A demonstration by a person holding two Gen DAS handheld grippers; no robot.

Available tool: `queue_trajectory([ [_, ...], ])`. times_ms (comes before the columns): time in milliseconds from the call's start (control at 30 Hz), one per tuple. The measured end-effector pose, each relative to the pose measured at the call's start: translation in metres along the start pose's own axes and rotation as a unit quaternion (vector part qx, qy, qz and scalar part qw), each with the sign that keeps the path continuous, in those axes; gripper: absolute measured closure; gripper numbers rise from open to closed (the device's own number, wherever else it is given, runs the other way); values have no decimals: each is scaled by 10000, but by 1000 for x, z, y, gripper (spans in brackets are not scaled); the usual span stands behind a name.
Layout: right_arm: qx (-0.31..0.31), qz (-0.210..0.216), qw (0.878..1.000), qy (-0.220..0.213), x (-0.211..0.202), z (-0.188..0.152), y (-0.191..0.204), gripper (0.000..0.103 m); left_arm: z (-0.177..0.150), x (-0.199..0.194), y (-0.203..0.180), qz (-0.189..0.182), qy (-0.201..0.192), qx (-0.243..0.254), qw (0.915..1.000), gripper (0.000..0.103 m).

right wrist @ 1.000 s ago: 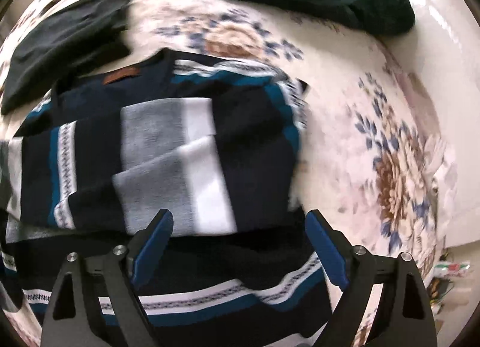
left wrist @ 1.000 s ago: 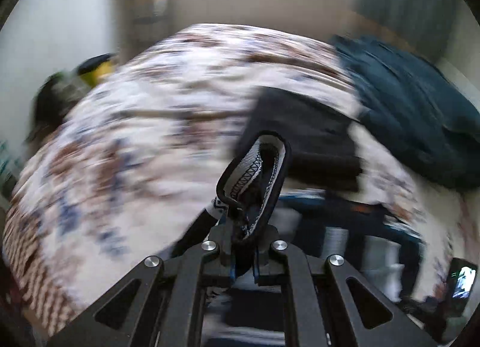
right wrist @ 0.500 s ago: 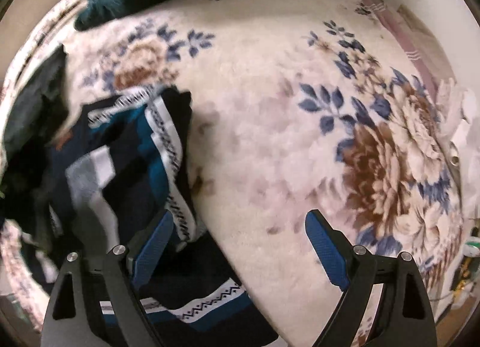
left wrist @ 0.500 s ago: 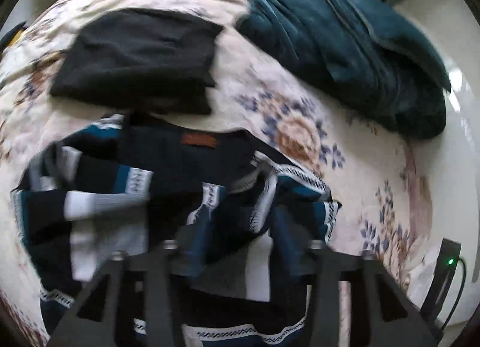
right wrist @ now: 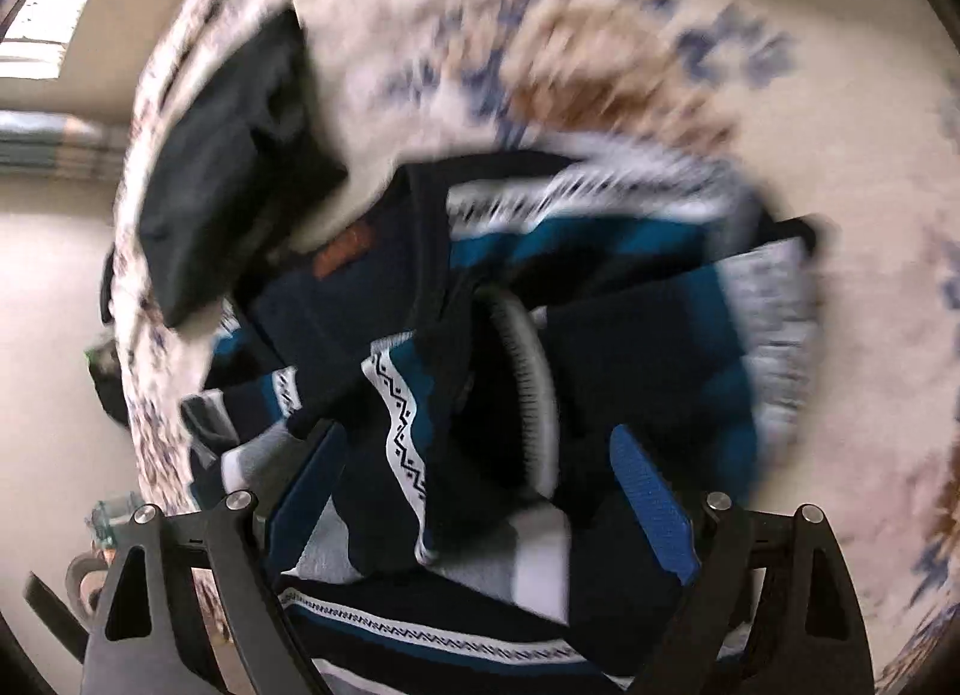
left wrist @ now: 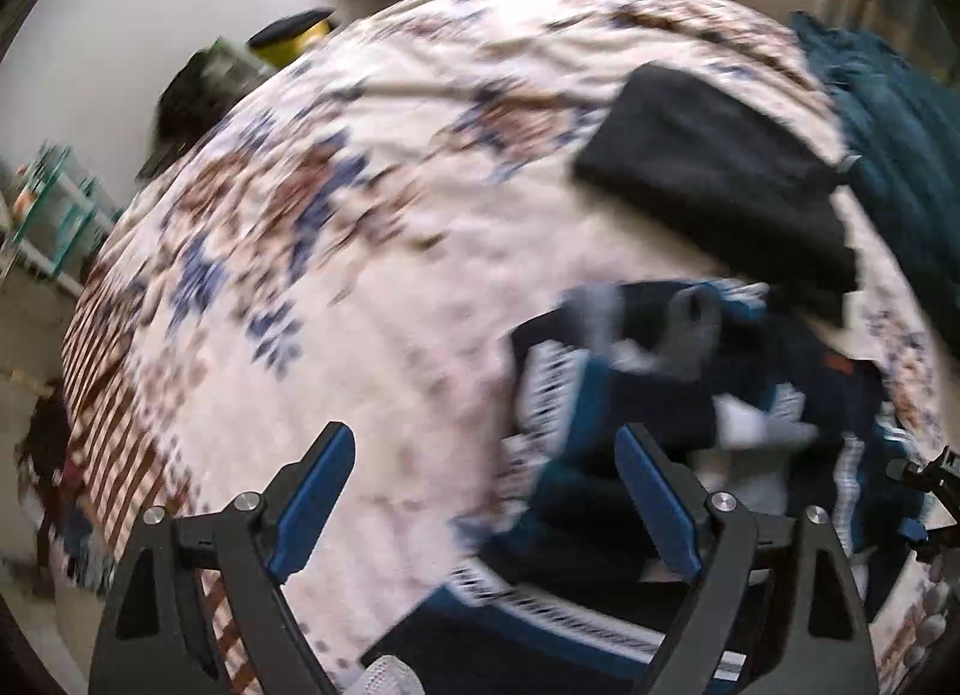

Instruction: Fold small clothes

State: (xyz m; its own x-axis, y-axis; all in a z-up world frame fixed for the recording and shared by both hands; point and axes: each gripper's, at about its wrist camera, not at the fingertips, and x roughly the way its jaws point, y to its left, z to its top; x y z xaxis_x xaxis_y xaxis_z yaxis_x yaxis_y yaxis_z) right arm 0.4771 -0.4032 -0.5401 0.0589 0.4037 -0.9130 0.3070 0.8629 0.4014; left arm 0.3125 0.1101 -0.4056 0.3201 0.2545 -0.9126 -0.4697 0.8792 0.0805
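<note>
Sweater dropped on bed, mid-fold

Left gripper (left wrist: pixel 483 506) had just been opening, nothing betw. pads; right gripper (right wrist: pixel 477 512) spread, closing slightly over rumpled sweater (right wrist: pixel 600 299) on floral bedspread (left wrist: pixel 372 251), prob. for regrasp.

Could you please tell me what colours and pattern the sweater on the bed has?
The sweater is navy with teal, grey and white bands and zigzag trim, clearest in the right wrist view.

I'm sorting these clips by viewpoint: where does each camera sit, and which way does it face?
Left wrist: on the left tool, tilted down at the floral bedspread; its blue-padded fingers show, spread open.
Right wrist: on the right tool, tilted down, close over the striped sweater; open fingers show.
Shared: sweater, bedspread, black garment, teal blanket.
</note>
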Motion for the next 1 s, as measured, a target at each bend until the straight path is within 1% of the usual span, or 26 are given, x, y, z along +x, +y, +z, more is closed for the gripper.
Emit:
queue_trajectory([
  [33,-28,-38,9999,121,14,2,4,38,-4,5,6,65,56,-37,10000,15],
  [67,-94,-93,9997,199,24,1,8,82,-8,9,11,118,106,-75,9998,15],
  [100,-179,-287,9992,212,30,-1,12,96,-10,13,15,120,141,-109,9998,15],
  [133,-241,-345,9990,141,30,-3,15,96,-13,16,17,126,172,-131,9997,15],
  [167,-296,-339,9990,-40,22,-7,19,97,-12,20,12,144,193,-138,9996,15],
  [233,-393,-250,9979,-449,-6,-14,22,97,-13,23,12,106,207,-144,9996,15],
  [300,-328,-247,9958,-817,-39,-20,14,97,-5,30,10,85,218,-158,9996,15],
  [333,-255,-351,9944,-964,-53,-22,4,97,-3,33,7,26,231,-190,9995,15],
  [367,-216,-466,9935,-1019,-60,-21,-5,97,3,40,4,-57,262,-201,9994,15],
  [433,-121,-724,9925,-982,-64,-20,-25,97,11,50,-8,-162,277,-132,9994,15],
  [500,15,-945,9919,-844,-55,-19,-40,97,17,57,-22,-215,252,32,9994,15],
  [567,57,-1152,9896,-859,-55,-18,-48,97,24,62,-34,-265,223,173,9992,15],
  [633,114,-1323,9863,-976,-58,-21,-55,97,29,65,-44,-244,205,374,9988,15],
  [667,135,-1353,9864,-924,-56,-23,-59,97,30,65,-45,-222,180,437,9986,15],
  [700,120,-1414,9869,-770,-53,-23,-61,97,30,63,-45,-197,148,469,9986,15],
  [733,65,-1507,9869,-571,-50,-24,-62,95,29,61,-43,-188,131,493,9985,15],
  [767,-15,-1609,9859,-459,-51,-25,-61,88,28,61,-40,-196,133,497,9985,15],
  [800,-126,-1776,9832,-410,-53,-26,-55,84,27,61,-36,-160,146,479,9986,15],
  [833,-280,-1925,9797,-476,-61,-28,-44,72,25,62,-31,-67,165,436,9989,15],
  [867,-424,-1987,9767,-690,-73,-31,-30,61,22,64,-25,66,208,380,9990,15],
  [900,-577,-1956,9745,-935,-85,-35,-12,57,21,69,-18,152,289,309,9990,15],
  [933,-748,-1843,9743,-1058,-91,-38,6,53,20,73,-14,151,369,236,9989,15],
  [967,-967,-1648,9757,-1073,-91,-42,27,53,19,80,-6,151,493,97,9986,15],
  [1000,-1238,-1384,9779,-959,-86,-45,52,53,17,86,-2,185,568,5,9982,15],
])
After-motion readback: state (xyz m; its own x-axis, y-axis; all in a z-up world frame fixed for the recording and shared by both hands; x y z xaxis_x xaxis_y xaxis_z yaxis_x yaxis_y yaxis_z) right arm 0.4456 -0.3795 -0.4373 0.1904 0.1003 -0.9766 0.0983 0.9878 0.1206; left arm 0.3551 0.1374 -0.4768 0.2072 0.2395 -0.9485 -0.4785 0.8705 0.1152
